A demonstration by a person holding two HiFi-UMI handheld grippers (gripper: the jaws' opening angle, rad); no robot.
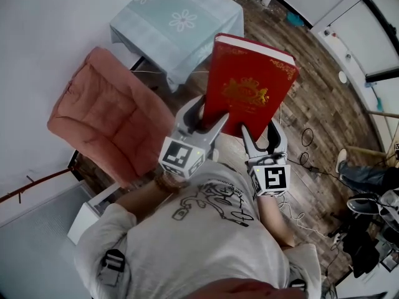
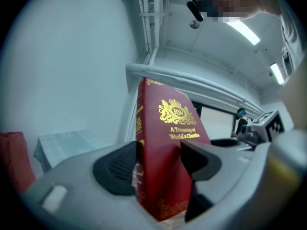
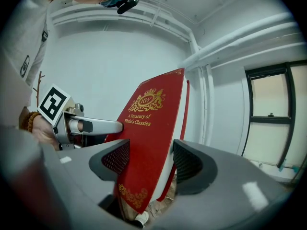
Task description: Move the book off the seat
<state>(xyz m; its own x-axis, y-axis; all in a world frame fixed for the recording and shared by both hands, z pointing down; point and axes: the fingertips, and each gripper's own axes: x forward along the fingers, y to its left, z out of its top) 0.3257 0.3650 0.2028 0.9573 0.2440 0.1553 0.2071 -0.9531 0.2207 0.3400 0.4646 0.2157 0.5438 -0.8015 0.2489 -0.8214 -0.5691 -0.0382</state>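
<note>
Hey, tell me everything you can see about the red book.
A closed red hardcover book with gold crest and the title A Treasury of World's Classics, pale page edges showing. Held tilted in the air, clear of the pink padded chair; left gripper and right gripper each clamp its near edge.

Left gripper [image 1: 206, 118] and right gripper [image 1: 261, 136] are side by side, fingers clamping.
</note>
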